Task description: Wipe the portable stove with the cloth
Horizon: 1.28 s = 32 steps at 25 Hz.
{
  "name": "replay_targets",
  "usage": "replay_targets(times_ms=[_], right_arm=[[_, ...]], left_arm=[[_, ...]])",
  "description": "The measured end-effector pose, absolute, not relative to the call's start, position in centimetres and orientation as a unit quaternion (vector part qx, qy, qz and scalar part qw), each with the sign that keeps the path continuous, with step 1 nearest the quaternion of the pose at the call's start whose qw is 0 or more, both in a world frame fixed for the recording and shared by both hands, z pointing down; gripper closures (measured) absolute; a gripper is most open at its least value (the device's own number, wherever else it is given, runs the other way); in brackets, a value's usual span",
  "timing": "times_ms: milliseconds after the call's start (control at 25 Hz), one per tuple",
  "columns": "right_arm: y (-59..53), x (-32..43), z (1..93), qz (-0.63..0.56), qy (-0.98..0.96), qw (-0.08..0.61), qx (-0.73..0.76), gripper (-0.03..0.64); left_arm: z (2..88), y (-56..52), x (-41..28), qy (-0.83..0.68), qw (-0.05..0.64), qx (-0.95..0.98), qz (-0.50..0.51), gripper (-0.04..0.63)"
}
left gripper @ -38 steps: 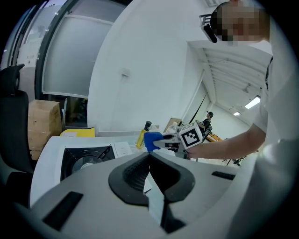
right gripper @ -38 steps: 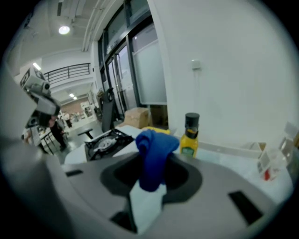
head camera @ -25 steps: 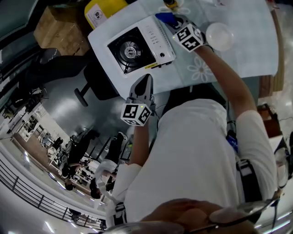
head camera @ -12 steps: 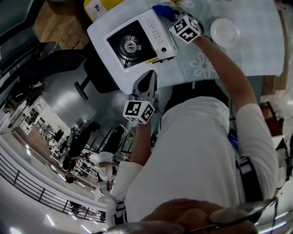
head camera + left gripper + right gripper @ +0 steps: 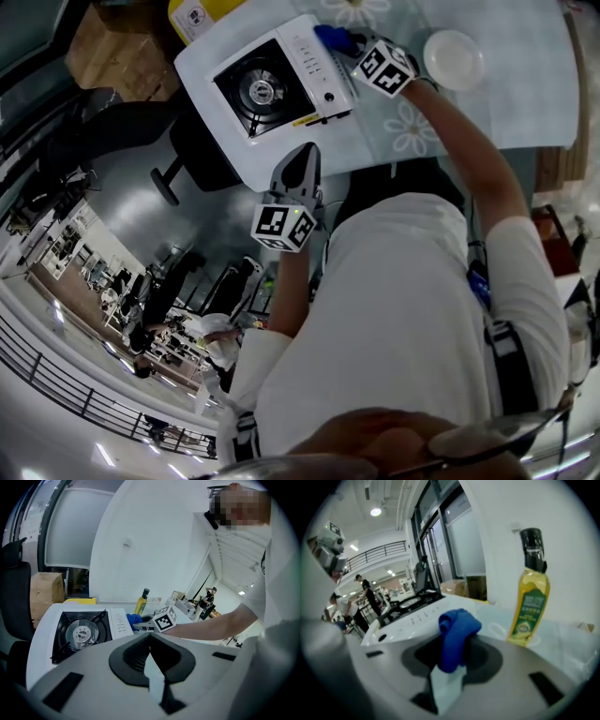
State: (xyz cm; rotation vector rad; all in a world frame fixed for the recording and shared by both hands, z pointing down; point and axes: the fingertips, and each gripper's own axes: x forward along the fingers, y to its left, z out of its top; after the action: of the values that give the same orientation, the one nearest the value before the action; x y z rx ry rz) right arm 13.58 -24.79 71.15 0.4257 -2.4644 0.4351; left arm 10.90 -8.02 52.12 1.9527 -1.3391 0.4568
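The portable stove (image 5: 272, 80) is a white, flat box with a black square recess around a round metal burner. A strip of controls and a dark knob run down its right side, and a yellow strip lies along its near edge. It sits at the left end of the pale, flower-patterned tabletop (image 5: 487, 112).

The cloth (image 5: 333, 39) is deep blue and bunched into a roll. The right tongs (image 5: 349, 47) are clamped on it and hold it against the stove's right edge, by the controls. The left tongs (image 5: 302, 161) hang off the tabletop's near edge. Their tips are touching and nothing is between them.

The yellow oil bottle (image 5: 529, 604) just beyond the cloth has a green label, and the yellow container (image 5: 202, 14) behind the stove has a white one. We cannot read the print on either. A white bowl (image 5: 454, 59) stands to the right, well apart from the stove.

Compared with half a second ago, the cloth has come a little way along the stove's right side toward the knob. The left tongs are in the same place.
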Motion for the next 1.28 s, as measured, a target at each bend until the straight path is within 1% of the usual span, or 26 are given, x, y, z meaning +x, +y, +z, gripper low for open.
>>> replay_targets(times_ms=[360, 1280], right_arm=[[-21.9, 14.0, 71.3, 0.167, -0.930, 0.299, 0.133, 0.483], [-13.1, 16.8, 71.3, 0.166, -0.928, 0.333, 0.017, 0.486]], left_arm=[[52.1, -7.7, 11.9, -0.514, 0.354, 0.762, 0.174, 0.563], [52.9, -7.2, 15.1, -0.506, 0.360, 0.765, 0.169, 0.563]])
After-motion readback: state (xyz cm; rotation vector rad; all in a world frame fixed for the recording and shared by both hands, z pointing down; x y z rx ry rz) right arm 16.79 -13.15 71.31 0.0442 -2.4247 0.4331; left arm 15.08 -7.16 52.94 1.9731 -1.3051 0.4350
